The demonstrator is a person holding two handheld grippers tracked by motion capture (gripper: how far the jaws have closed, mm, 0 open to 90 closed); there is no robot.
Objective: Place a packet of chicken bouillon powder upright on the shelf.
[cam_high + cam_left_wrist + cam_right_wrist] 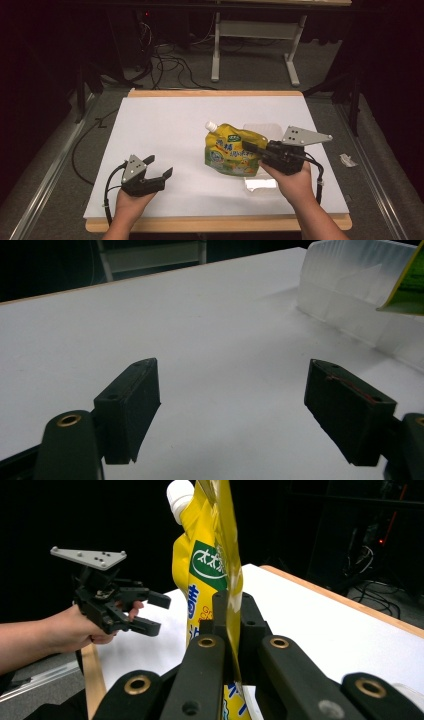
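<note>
Near edge first: your left gripper [159, 169] sits low over the white tabletop [165, 130], fingers [131, 407] spread wide apart with nothing between them. Your right gripper [256, 149] has its fingers [220, 615] clamped together on the side seam of the yellow soft plastic spout pouch with green label and white screw cap [231, 149]. You're holding the pouch up off the tabletop, right of centre, cap end tilted up and away from you.

Handling, as a guess: the pouch is floppy film, probably liquid-filled, so it will sag and swing below the pinch point, and the glossy skin looks slippery. The seam edge is a thin hold (fine for lifting, poor for steering). Taking it by the stiff neck just under the cap, or supporting the bottom with your left gripper, looks safer. Don't squeeze the belly.

Farther back, just behind the pouch, is a translucent clear plastic container [350, 285] lying on the tabletop. Open room is wide to the left and at the centre. The right and near wooden edges [220, 224] are close to your right hand, so keep the swing inward.
</note>
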